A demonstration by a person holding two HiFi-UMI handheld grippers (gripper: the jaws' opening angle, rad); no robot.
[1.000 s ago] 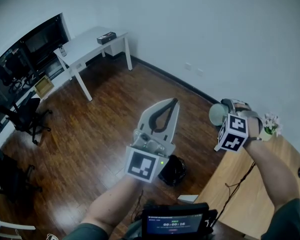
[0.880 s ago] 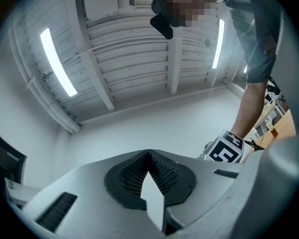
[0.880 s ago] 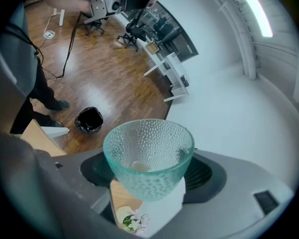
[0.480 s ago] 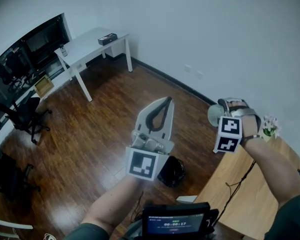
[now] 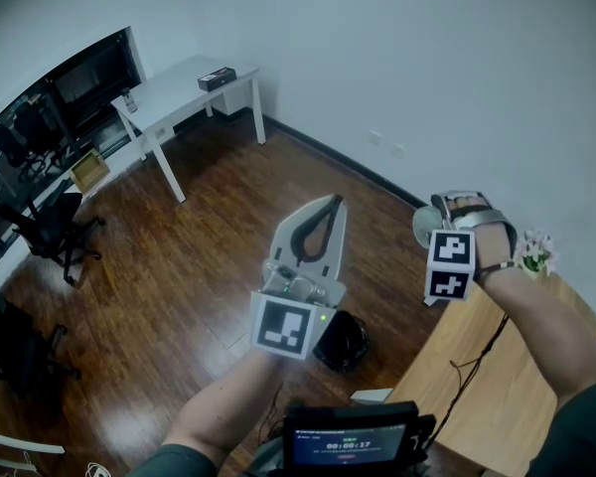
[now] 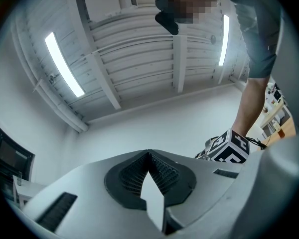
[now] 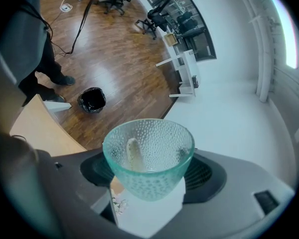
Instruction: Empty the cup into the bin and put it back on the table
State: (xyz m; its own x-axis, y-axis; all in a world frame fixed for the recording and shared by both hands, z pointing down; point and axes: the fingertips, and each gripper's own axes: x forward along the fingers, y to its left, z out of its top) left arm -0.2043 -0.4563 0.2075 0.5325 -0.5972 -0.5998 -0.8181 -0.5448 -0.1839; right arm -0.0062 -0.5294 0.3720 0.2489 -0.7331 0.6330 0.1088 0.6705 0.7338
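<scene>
My right gripper (image 5: 445,212) is shut on a dimpled pale-green glass cup (image 5: 426,229), held in the air beyond the table's corner. In the right gripper view the cup (image 7: 148,158) sits between both jaws with its mouth toward the camera, and a pale elongated piece (image 7: 132,153) lies inside. A black bin (image 5: 343,341) stands on the wooden floor far below, also seen as the bin (image 7: 92,99). My left gripper (image 5: 334,201) is raised mid-frame, pointing upward, shut with nothing in it; the left gripper (image 6: 148,154) faces the ceiling.
The light wooden table (image 5: 507,396) fills the lower right, with a small flower pot (image 5: 536,251) near its far edge and a cable across it. A white desk (image 5: 184,87) and office chairs (image 5: 50,232) stand far left. A screen device (image 5: 348,440) hangs at my chest.
My right gripper has rolled at the wrist, turning its marker cube, and the cup has shifted slightly left. The left gripper has barely moved.
</scene>
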